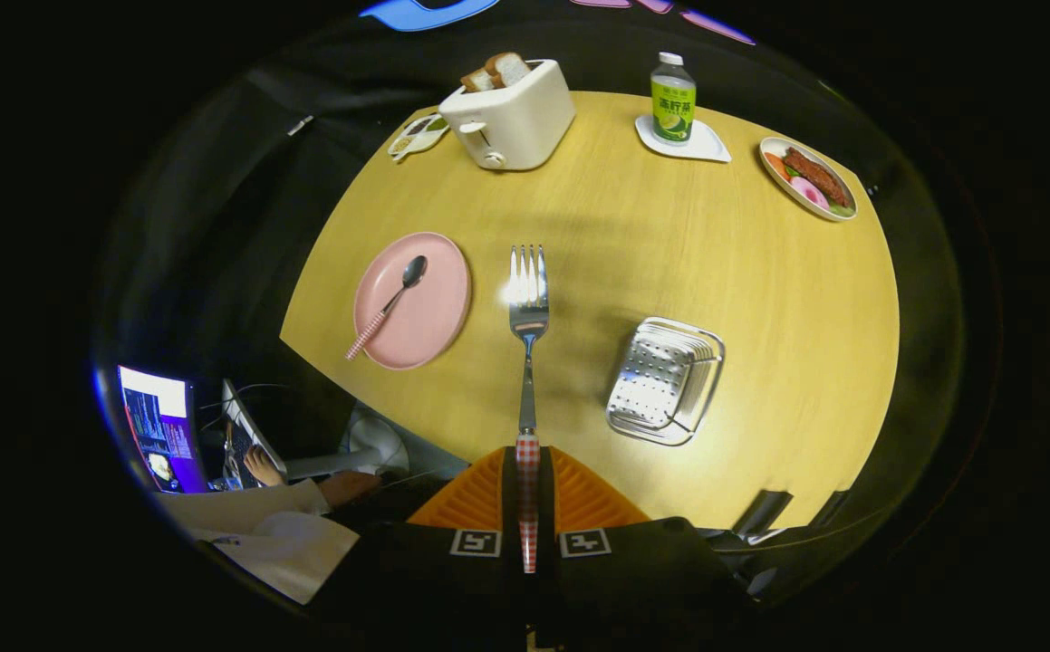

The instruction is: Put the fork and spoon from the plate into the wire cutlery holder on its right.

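The fork [528, 312] stands at the centre of the frame, its red-checked handle clamped between the two orange fingers of the gripper [527, 475] and its tines pointing away over the yellow desk [760, 272]. The spoon [389, 306] lies on the pink plate [438, 317] left of centre, while the wire cutlery holder [665, 380] sits on the desk right of centre, apart from the fork. A toaster [511, 118] with bread and a green bottle [672, 100] stand along the upper edge.

I see the metal spoon [389, 306] on the round pink plate [434, 317], left of the perforated steel cutlery holder [665, 380]; my gripper [527, 480] clamps the fork [528, 308] between them.
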{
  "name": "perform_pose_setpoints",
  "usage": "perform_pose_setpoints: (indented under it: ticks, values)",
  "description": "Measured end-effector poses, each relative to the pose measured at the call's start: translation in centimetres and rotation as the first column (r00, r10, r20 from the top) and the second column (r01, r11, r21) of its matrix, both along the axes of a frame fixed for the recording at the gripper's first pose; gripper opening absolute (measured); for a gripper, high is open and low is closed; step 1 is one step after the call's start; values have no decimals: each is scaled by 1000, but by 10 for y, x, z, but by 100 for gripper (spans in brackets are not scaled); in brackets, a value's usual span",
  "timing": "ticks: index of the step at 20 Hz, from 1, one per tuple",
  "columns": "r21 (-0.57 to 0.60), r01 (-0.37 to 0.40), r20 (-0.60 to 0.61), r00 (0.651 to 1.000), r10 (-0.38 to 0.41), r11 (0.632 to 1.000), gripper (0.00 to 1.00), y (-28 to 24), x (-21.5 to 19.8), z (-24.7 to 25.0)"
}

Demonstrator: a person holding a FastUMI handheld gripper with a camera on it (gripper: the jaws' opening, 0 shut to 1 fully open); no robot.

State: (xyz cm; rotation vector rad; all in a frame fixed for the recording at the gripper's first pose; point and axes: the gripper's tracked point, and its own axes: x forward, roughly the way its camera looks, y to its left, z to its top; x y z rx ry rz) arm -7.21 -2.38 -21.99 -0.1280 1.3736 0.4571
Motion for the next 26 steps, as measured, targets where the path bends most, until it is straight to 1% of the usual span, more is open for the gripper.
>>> perform_pose_setpoints:
  ticks: [3, 6, 11, 15, 18, 20, 23, 26]
  values:
    - [-46, -30, -66, 997, 27, 998, 9, -29, 0, 1]
    - [-101, -84, -143, 987, 69, 991, 9, -54, 0, 1]
    - [-188, -152, -307, 948, 89, 970, 9, -87, 1, -9]
    - [-220, -181, -384, 920, 85, 959, 9, -95, 10, -26]
    - [-236, -240, -443, 889, 115, 942, 9, -99, 13, -36]
    - [-256, -246, -465, 879, 104, 935, 9, -101, 15, -43]
    - [-252, -253, -506, 857, 96, 934, 9, -97, 14, -48]
    - [-247, -286, -526, 842, 120, 926, 11, -97, 17, -52]
